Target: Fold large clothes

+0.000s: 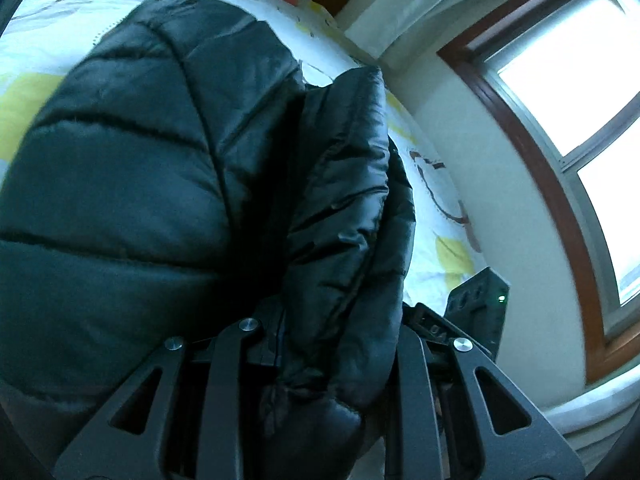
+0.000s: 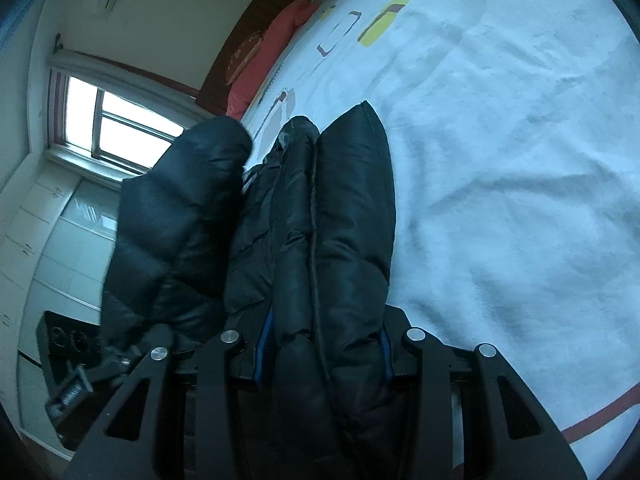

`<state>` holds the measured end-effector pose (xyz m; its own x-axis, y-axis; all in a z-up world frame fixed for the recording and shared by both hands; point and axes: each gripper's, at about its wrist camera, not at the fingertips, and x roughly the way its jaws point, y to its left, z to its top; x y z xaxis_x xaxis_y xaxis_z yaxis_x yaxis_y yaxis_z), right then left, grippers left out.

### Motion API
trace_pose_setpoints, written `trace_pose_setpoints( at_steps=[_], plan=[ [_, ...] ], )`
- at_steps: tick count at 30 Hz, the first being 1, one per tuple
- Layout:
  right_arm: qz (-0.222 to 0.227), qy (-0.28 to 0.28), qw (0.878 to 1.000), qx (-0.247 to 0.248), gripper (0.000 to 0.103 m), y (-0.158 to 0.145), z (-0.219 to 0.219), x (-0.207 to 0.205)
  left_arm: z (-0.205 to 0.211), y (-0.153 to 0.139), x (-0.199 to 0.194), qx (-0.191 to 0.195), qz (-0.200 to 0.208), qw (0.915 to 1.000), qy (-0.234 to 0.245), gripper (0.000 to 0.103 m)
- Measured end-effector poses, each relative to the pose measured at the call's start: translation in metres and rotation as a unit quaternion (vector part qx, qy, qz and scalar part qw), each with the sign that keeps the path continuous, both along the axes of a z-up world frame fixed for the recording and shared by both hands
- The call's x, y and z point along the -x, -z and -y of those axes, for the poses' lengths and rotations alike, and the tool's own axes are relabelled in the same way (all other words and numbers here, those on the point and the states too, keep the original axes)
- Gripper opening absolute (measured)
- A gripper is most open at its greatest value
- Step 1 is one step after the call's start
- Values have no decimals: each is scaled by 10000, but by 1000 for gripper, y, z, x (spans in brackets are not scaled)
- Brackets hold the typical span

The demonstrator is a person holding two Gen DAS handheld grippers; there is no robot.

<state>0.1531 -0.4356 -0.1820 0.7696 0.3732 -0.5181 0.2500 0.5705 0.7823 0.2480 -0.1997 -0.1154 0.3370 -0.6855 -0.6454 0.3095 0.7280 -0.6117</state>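
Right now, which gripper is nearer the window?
Left. The left gripper, shut on the black puffer jacket, is on the bed's window side. The right gripper, also clamping the jacket, sits farther across the bed.

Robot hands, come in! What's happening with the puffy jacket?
Left gripper shut on black puffer jacket. Right gripper shut on it too. Bedsheet underneath, nothing blocking.

both wrist views look down, close, sharing the jacket [image 1: 160, 160].
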Motion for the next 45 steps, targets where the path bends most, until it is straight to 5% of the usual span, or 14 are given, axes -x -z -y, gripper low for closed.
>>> trace_pose_setpoints(
  at_steps=[19,32,35,37,40,45],
  plan=[
    [-9,69,9999,99,38,2,-11,8,11,35,7,-387,572,9975,132,21],
    [0,129,9999,64,44,0,-11,5,21,11,10,-789,988,9917,247,22],
    [10,177,9998,67,57,-6,-14,9,19,0,17,-813,1023,9911,269,30],
    [19,270,9996,101,64,-11,-14,13,19,-7,23,-745,1059,9910,341,45],
    [12,449,9990,62,65,-18,-12,24,20,-17,34,-705,1171,9897,417,58],
    [206,482,9985,156,65,-39,-15,37,25,-22,49,-861,1432,9848,483,61]
  ],
)
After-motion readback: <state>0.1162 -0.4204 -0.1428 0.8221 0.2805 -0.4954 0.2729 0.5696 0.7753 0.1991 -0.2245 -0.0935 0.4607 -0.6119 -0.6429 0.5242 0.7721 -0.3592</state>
